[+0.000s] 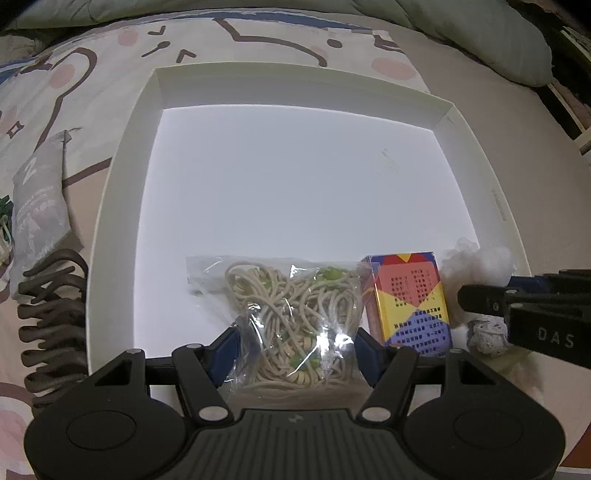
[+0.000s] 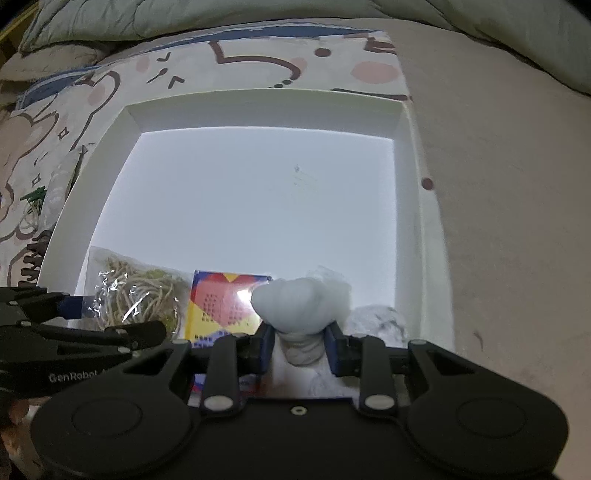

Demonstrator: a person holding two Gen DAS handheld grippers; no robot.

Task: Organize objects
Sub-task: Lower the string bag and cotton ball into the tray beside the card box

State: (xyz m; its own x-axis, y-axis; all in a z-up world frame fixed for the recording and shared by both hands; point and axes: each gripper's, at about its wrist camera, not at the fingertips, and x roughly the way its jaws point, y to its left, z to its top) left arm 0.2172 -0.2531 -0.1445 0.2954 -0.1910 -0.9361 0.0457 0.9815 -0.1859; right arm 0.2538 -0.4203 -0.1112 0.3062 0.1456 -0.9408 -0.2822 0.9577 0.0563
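A shallow white box (image 1: pixel 122 162) lies on a patterned bedsheet. Inside, along its near edge, a clear bag of beige cords with green beads (image 1: pixel 295 295) sits between the blue pads of my left gripper (image 1: pixel 297 343), which is shut on it. Right of the bag stands a small colourful card box (image 1: pixel 413 299). My right gripper (image 2: pixel 300 332) is shut on a white fluffy wad (image 2: pixel 299 302), held just above the box's near right corner, beside the card box (image 2: pixel 221 306). The left gripper (image 2: pixel 110 314) reaches in from the left of the right wrist view.
Left of the box lie a brown coiled cord (image 1: pixel 51 317), a grey foil packet (image 1: pixel 37 206) and a green clip with pale bands (image 2: pixel 33 199). A crumpled white lace piece (image 2: pixel 376 321) sits in the box's near right corner. A grey-green quilt (image 2: pixel 184 18) lies beyond.
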